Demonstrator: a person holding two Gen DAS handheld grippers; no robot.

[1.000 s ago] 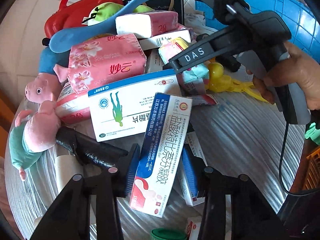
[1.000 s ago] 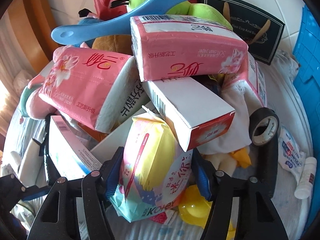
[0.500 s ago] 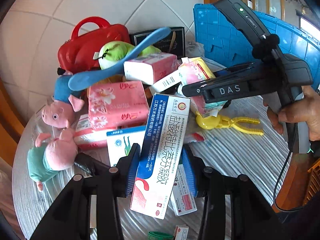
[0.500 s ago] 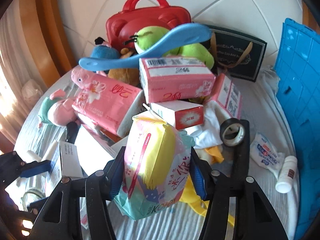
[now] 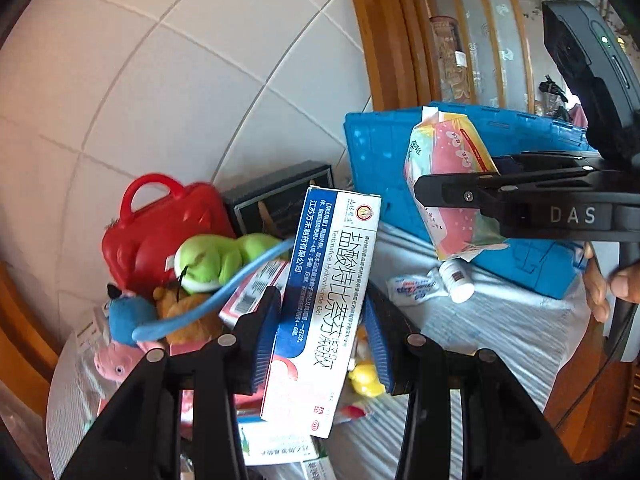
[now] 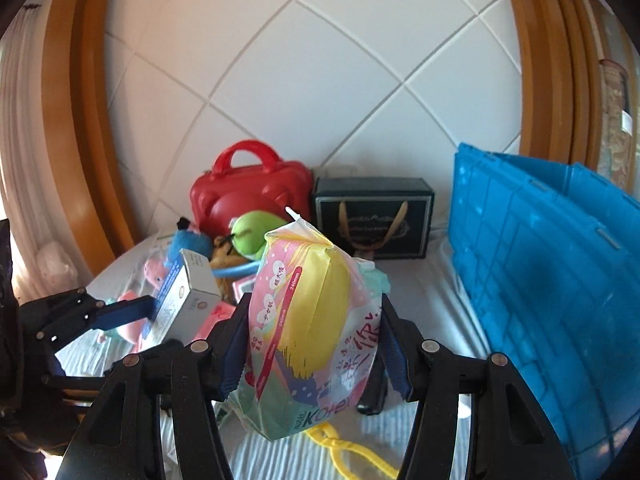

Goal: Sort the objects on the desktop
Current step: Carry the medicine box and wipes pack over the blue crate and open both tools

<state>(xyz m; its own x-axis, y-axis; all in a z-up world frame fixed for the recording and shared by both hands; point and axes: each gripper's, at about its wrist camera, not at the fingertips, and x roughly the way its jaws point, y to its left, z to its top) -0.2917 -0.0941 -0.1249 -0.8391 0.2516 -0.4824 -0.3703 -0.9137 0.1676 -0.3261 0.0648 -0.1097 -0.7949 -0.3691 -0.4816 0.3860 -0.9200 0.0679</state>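
Left wrist view: medicine box [image 5: 332, 308] clamped upright between left gripper [image 5: 320, 332] jaws, lifted above the counter [image 5: 500, 320]. Right gripper [image 6: 314, 344] jaws grip a pad packet [image 6: 312, 320], also raised. Blue crate [image 6: 540, 260] to the right; red case [image 6: 248, 196] and plush toys [image 5: 212, 258] far left.

A white diagonally tiled wall [image 6: 320, 80] framed by curved orange-brown wooden trim [image 6: 84, 120].

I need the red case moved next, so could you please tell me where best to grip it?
Grip the red case by its arched handle, coming from above: the handle stands upright and clear on top, while plush toys crowd the case's front.
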